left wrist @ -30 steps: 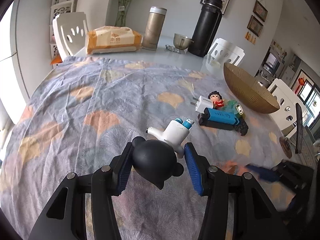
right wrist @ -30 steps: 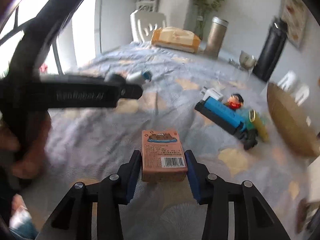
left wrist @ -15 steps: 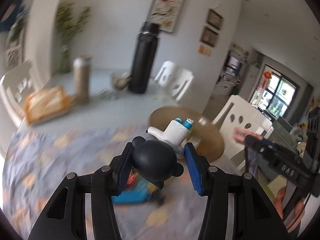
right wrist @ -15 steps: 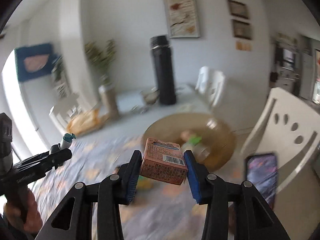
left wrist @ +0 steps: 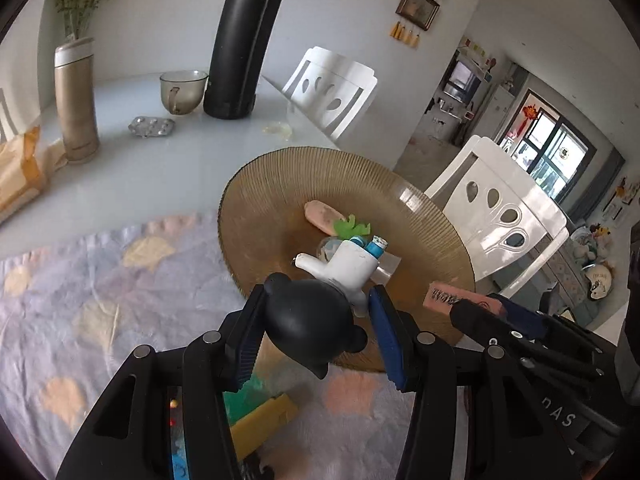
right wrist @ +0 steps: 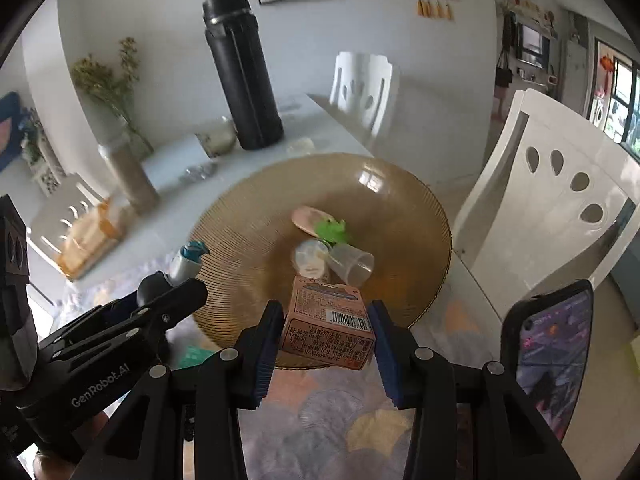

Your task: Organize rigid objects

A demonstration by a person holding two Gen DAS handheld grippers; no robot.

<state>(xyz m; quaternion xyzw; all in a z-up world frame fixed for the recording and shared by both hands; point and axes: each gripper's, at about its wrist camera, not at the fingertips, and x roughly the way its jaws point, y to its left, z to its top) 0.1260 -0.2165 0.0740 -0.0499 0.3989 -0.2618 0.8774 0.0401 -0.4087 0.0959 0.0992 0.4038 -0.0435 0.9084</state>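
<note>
My left gripper (left wrist: 316, 332) is shut on a toy figure with a round black head (left wrist: 308, 320) and white body (left wrist: 348, 266), held over the near rim of a ribbed amber bowl (left wrist: 272, 184). My right gripper (right wrist: 326, 338) is shut on a small orange carton (right wrist: 326, 320), held over the same bowl's near rim (right wrist: 424, 208). In the bowl lie a pink oval piece with a green leaf (right wrist: 316, 222), a round lid (right wrist: 310, 258) and a clear cup (right wrist: 354, 264). Each gripper shows in the other's view: the left (right wrist: 160, 300), the right (left wrist: 480, 308).
A tall black flask (left wrist: 244, 36), a glass mug (left wrist: 182, 90), a beige tumbler (left wrist: 76, 100) and a blister pack (left wrist: 152, 126) stand on the white table behind. White chairs (right wrist: 556, 208) lie right. A phone (right wrist: 552, 352) stands near right. Yellow and green blocks (left wrist: 260, 416) lie under the left gripper.
Both grippers have swung from the cloth to the amber bowl, carrying the toy figure and the carton, and now hang over its near rim.
</note>
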